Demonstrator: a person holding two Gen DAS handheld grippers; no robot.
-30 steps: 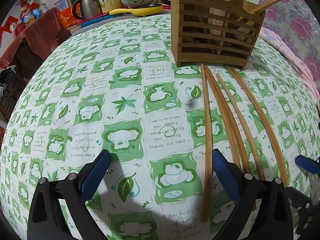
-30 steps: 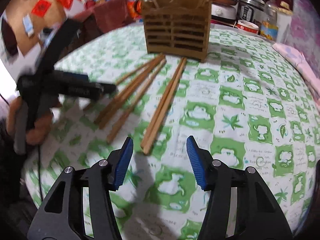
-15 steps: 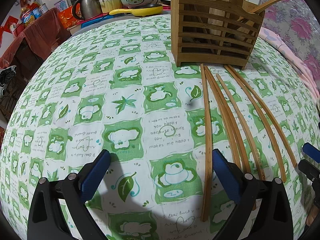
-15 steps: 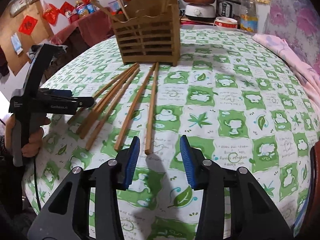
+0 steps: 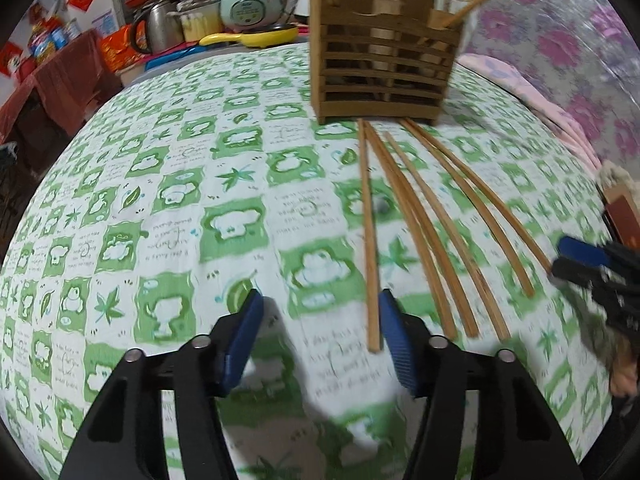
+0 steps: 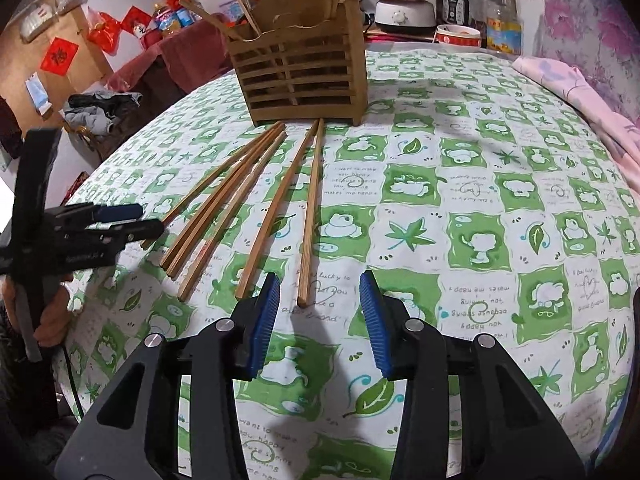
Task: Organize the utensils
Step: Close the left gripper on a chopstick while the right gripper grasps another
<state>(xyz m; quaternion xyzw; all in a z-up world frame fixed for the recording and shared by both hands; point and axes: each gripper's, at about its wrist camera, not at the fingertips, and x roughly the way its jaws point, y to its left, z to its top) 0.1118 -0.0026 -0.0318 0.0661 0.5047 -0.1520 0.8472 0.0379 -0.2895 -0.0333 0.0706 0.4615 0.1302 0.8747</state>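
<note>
Six long brown wooden chopsticks (image 6: 256, 200) lie fanned on the green-and-white patterned tablecloth (image 6: 480, 208), far ends touching the base of the slatted wooden utensil holder (image 6: 298, 66). Right gripper (image 6: 318, 314): jaws apart, empty, the rightmost chopstick's near end (image 6: 304, 300) just ahead between its pads. Left gripper (image 5: 320, 340): jaws closing, nothing pinched; the leftmost chopstick (image 5: 370, 240) ends just beside its right pad.
</note>
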